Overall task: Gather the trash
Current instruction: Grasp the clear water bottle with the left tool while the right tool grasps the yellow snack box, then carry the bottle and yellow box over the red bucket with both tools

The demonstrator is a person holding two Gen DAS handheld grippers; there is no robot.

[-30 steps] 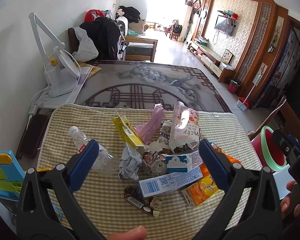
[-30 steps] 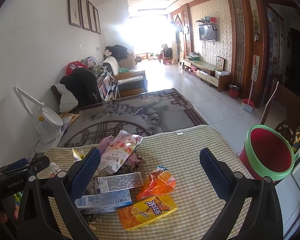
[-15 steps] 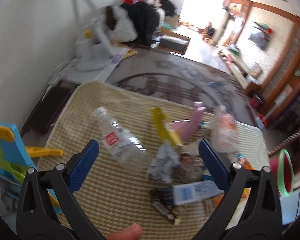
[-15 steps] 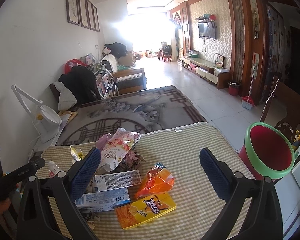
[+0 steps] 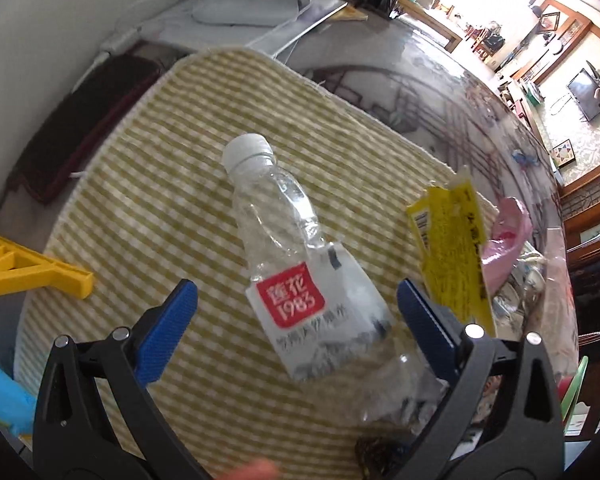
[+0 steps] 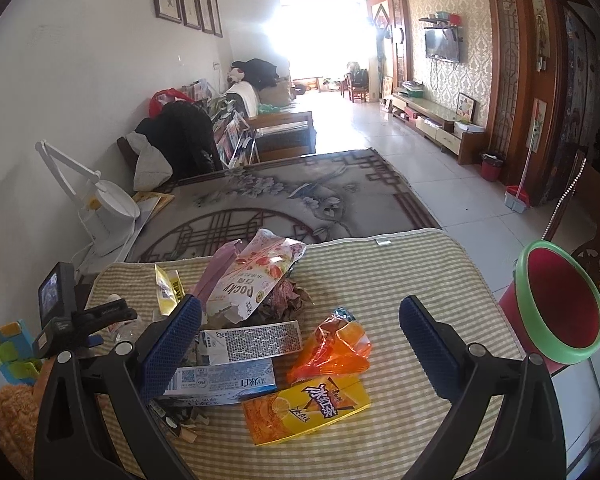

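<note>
Left gripper [image 5: 296,320], jaws spread wide, straddles a clear plastic bottle [image 5: 300,276] at frame centre on the checked cloth [image 5: 160,208] — right gripper [image 6: 300,344], equally open and empty, hangs above the orange wrapper [image 6: 332,348].

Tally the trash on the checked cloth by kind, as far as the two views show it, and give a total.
Plastic bottles: 1, the clear bottle
Cartons and boxes: 4, the yellow box, orange-yellow carton, blue-white carton, grey-patterned box
Bags and wrappers: 3, the Pocky bag, orange wrapper, pink bag
Total: 8, crumpled scraps not counted
</note>
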